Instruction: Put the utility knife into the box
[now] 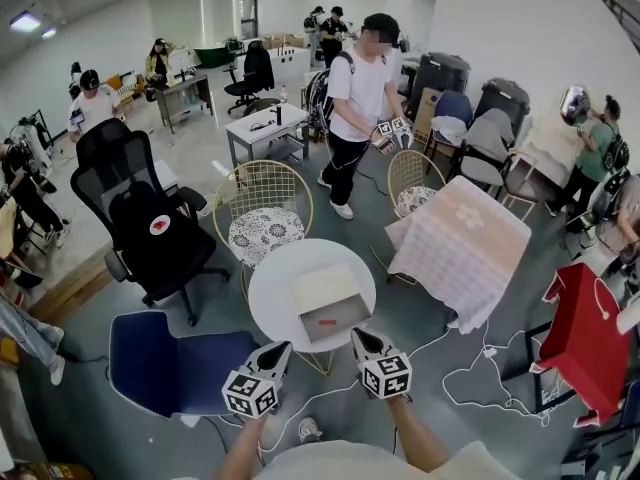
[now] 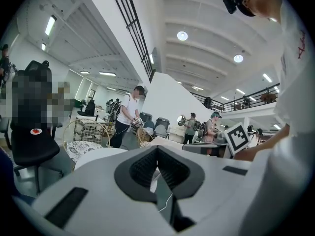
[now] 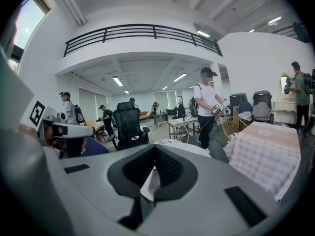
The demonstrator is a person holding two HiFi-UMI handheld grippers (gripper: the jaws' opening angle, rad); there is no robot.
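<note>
An open pale cardboard box point(image 1: 322, 293) stands on the round white table point(image 1: 275, 293). A small red thing point(image 1: 330, 321) lies on the box's floor near its front wall; it is too small to tell whether it is the utility knife. My left gripper point(image 1: 284, 347) hovers at the table's near edge, left of the box, shut and holding nothing. My right gripper point(image 1: 356, 334) is just in front of the box's right corner, also shut and holding nothing. In the left gripper view the left gripper point(image 2: 157, 149) has its jaws closed together. The right gripper point(image 3: 155, 149) looks the same, with the box point(image 3: 149, 186) showing below.
A gold wire chair point(image 1: 262, 213) stands behind the table, a blue seat point(image 1: 170, 368) at its near left and a black office chair point(image 1: 150, 228) further left. A cloth-covered table point(image 1: 465, 243) is at the right. White cables point(image 1: 480, 368) trail on the floor. A person point(image 1: 358, 98) stands beyond.
</note>
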